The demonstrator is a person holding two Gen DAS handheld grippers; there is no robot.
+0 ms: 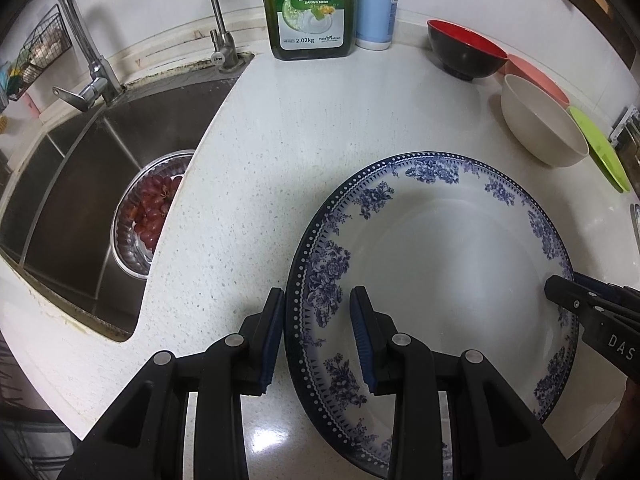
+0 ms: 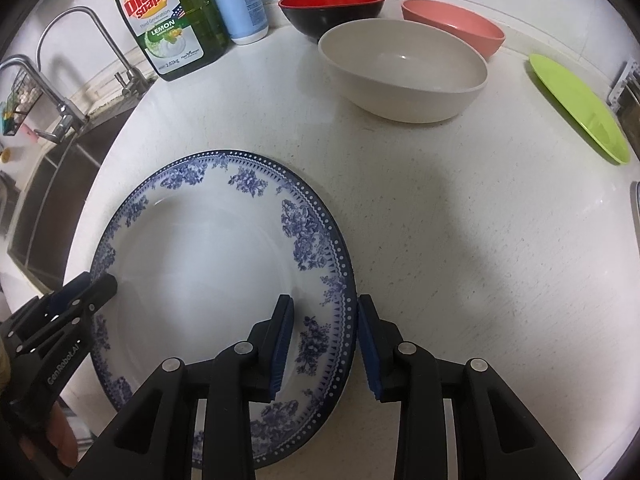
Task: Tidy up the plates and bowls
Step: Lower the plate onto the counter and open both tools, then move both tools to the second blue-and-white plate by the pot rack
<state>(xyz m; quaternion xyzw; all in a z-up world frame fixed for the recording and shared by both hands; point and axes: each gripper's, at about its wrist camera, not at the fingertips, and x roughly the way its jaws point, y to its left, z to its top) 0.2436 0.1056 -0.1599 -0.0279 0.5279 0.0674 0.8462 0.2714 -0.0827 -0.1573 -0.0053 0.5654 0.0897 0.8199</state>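
On the speckled white stone surface (image 1: 248, 184), the left claw (image 1: 316, 336) stands apart, its fingers straddling the left rim of the large white ceramic plate with a blue floral border (image 1: 440, 264); nothing is pinched yet. The plate lies flat near the front edge, right of the steel sink (image 1: 72, 184). The right claw (image 2: 325, 344) is likewise spread, one finger over the well and one outside the right rim. Glazed china like this is probably heavy, rigid, slick and easily chipped, so a grip on opposite rims, both sides level, looks safest. Further right sit a cream round bowl (image 2: 404, 72), a black bowl with red inside (image 2: 332, 4), a pink bowl (image 2: 456, 26) and a lime-green plate (image 2: 576, 108).
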